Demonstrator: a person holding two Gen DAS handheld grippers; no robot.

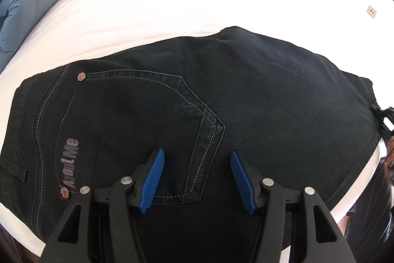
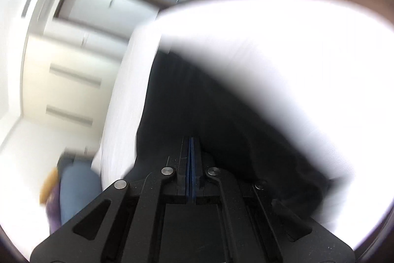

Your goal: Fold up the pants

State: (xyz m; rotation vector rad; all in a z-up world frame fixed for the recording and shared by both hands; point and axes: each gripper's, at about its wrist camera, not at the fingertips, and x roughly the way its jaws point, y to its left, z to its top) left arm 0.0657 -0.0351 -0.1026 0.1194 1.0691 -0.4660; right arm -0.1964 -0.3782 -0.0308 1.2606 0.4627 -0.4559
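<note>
Pants: black jeans [image 1: 221, 100] lie across a white bed [image 1: 152, 6], already doubled into a compact block, with the back pocket [image 1: 138, 134] facing up and the waistband end toward the left of the left wrist view.
Left gripper: the left gripper [image 1: 197, 176] hovers low over the pocket's lower edge, its blue pads [image 1: 152, 179] spread apart with nothing between them; whether the tips touch the cloth I cannot tell.
Right gripper: the right gripper [image 2: 191, 164] has its pads pressed flat together; dark cloth [image 2: 221, 115] lies just beyond and beside it, but the view is blurred and I cannot tell whether any fabric is caught in the pinch.
Stage: judged from the lie of the cloth, most of the folding looks done and what remains is a last fold or a tidy-up.
Risk, slipping layers: denim is stiff and springy, so a pull on only the top layer would likely slide it off the layers beneath and undo the stack.
Risk, uneven lift: if one side rises before the other, the block may twist and the edges stop matching.
Risk, bed edge: the near side of the jeans sits close to the mattress edge, so a tug toward the person could drag them off.
Writing: "AboutMe" [image 1: 70, 162] is printed in pale letters along the pocket's top edge.
Hardware: two copper rivets [image 1: 80, 77] mark the pocket corners.
Background: a blue pillow [image 1: 27, 4] lies at the far left, well apart from the jeans.
</note>
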